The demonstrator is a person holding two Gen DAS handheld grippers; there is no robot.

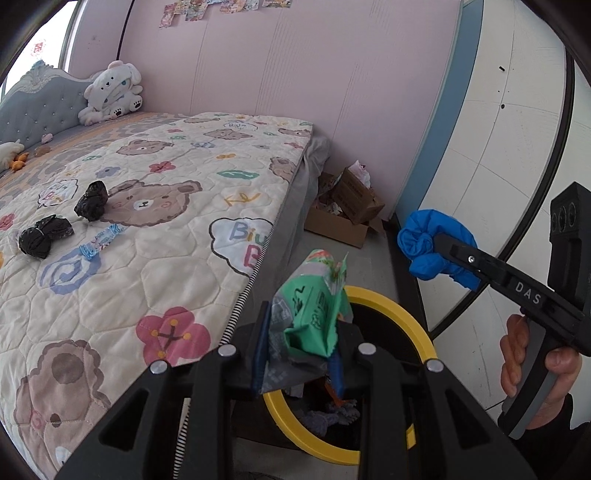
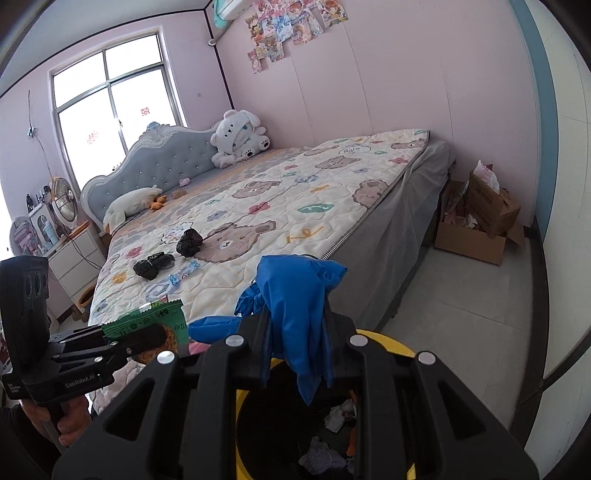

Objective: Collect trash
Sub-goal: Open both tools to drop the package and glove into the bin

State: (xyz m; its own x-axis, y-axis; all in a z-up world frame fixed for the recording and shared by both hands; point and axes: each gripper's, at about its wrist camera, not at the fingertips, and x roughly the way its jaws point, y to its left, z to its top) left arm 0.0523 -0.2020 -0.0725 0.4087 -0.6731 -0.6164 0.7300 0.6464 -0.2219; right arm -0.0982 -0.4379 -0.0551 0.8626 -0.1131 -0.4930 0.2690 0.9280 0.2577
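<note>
The green wrapper was pinched in the left gripper above the yellow-rimmed bin, its long axis pointing up and away. It appeared light, crinkly and slippery, best gripped across its crumpled base. The blue glove, soft and limp, hung from the right gripper, clamped mid-length. Two black bundles lay far left on the bed.

A white plush bear leans on the grey tufted headboard; a fan stands beside the window; posters dot the pink wall.
</note>
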